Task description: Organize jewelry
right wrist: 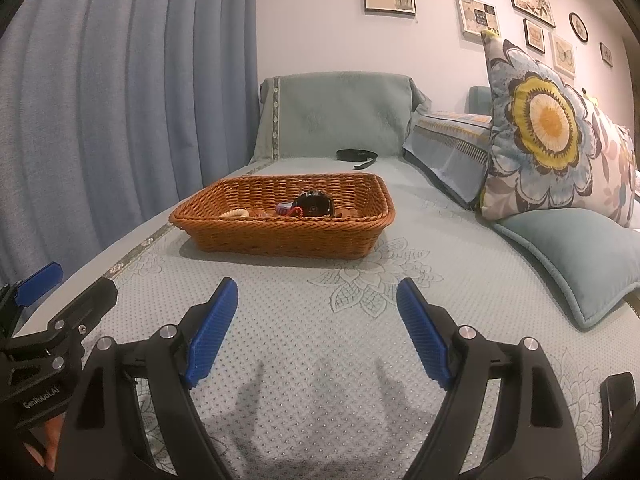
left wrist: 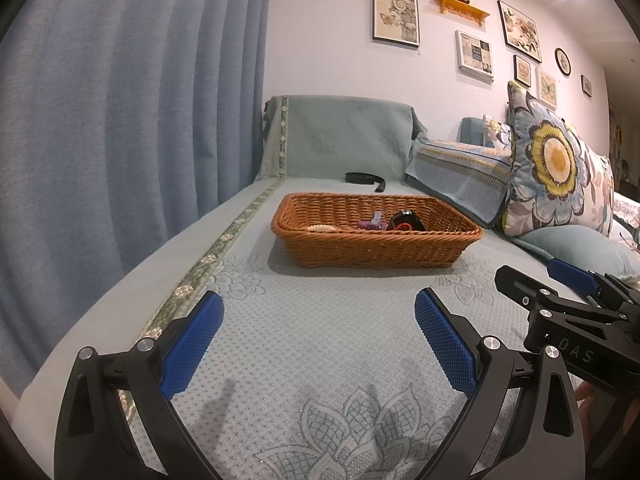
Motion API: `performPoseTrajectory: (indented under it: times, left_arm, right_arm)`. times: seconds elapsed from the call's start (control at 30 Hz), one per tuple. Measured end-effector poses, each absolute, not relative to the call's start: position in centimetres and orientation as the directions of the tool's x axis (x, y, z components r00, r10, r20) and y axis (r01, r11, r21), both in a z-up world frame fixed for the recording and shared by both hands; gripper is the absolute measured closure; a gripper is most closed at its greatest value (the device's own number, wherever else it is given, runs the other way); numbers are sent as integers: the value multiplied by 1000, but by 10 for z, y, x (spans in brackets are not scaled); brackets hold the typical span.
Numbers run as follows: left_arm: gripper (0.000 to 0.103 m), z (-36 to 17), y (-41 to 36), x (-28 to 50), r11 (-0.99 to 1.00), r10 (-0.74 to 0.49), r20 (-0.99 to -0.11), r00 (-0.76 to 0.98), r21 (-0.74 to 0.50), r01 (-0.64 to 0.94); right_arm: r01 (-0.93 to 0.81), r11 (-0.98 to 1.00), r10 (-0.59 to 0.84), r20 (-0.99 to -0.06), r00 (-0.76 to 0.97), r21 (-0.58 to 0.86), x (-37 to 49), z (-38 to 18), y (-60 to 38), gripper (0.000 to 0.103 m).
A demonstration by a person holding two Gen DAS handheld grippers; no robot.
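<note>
A brown wicker basket (left wrist: 376, 244) (right wrist: 280, 236) sits on the pale green sofa cover ahead of both grippers. Inside lie a black watch (left wrist: 406, 220) (right wrist: 314, 204), a purple and red piece (left wrist: 370, 224) (right wrist: 288, 211) and a cream beaded bracelet (left wrist: 320, 228) (right wrist: 236, 213). My left gripper (left wrist: 320, 308) is open and empty, low over the cover, short of the basket. My right gripper (right wrist: 318, 294) is open and empty too, beside the left one. Each gripper shows at the edge of the other's view: the right one (left wrist: 560, 300), the left one (right wrist: 60, 312).
A black strap (left wrist: 364, 179) (right wrist: 357, 157) lies on the cover behind the basket, near the sofa back. Flowered cushions (left wrist: 556, 168) (right wrist: 552, 132) and a plain blue cushion (right wrist: 568, 260) lie at the right. A blue curtain (left wrist: 120, 120) hangs at the left.
</note>
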State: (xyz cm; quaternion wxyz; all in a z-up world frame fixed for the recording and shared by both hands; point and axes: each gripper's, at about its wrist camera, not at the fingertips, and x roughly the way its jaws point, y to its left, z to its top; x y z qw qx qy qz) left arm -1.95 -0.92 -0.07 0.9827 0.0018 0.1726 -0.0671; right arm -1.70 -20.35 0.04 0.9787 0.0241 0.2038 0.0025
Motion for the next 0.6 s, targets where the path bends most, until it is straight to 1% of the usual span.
performPoseTrajectory:
  times: [0.6]
  left_arm:
    - [10, 0, -10, -19, 991, -131, -339, 931, -18, 133]
  right_arm:
    - [5, 999, 14, -399, 917, 46, -16, -1, -203, 24]
